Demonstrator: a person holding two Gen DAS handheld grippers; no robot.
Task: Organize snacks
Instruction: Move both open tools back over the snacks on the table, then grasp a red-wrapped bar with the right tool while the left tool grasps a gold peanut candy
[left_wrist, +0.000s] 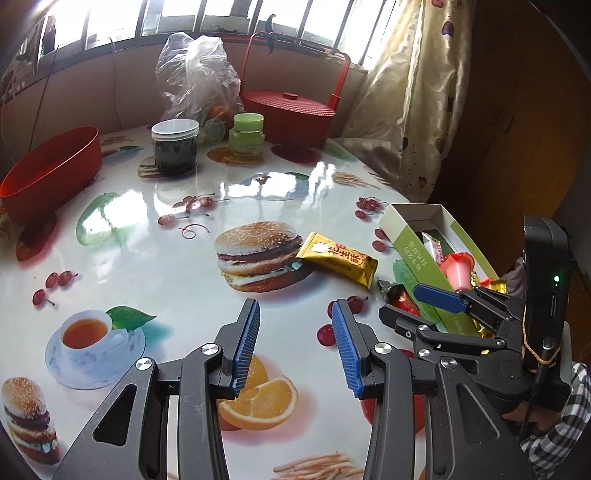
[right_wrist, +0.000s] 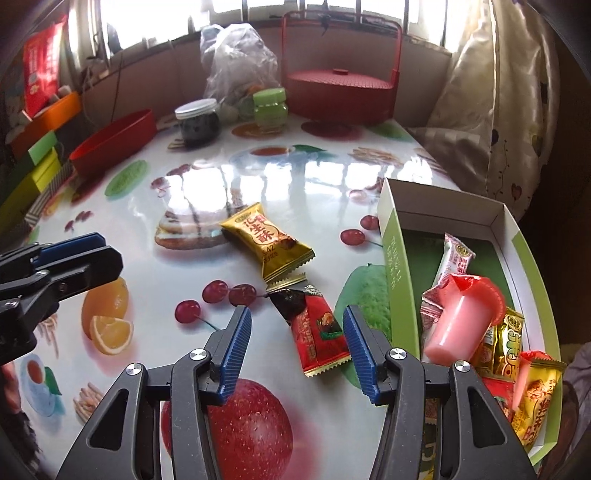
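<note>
Two loose snacks lie on the printed tablecloth: a gold packet (left_wrist: 338, 264) (right_wrist: 264, 236) and a red packet (right_wrist: 317, 332) (left_wrist: 400, 297) just in front of it. Beside them on the right stands an open green box (right_wrist: 400, 295) (left_wrist: 424, 254) holding several wrapped snacks and a pink jelly cup (right_wrist: 458, 321) (left_wrist: 460, 271). My right gripper (right_wrist: 295, 317) (left_wrist: 413, 306) is open just above the red packet, which shows in the gap between its fingers, untouched by the pads. My left gripper (left_wrist: 295, 314) (right_wrist: 74, 254) stands open and holds nothing, nearer than the gold packet.
At the back stand a red bowl (left_wrist: 51, 173), a dark jar (left_wrist: 174, 147), a green jar (left_wrist: 246, 134), a clear plastic bag (left_wrist: 195, 74) and a lidded red basket (left_wrist: 291, 110). A curtain (left_wrist: 417, 92) hangs beyond the table's right edge. Coloured boxes (right_wrist: 40, 162) are stacked at the left.
</note>
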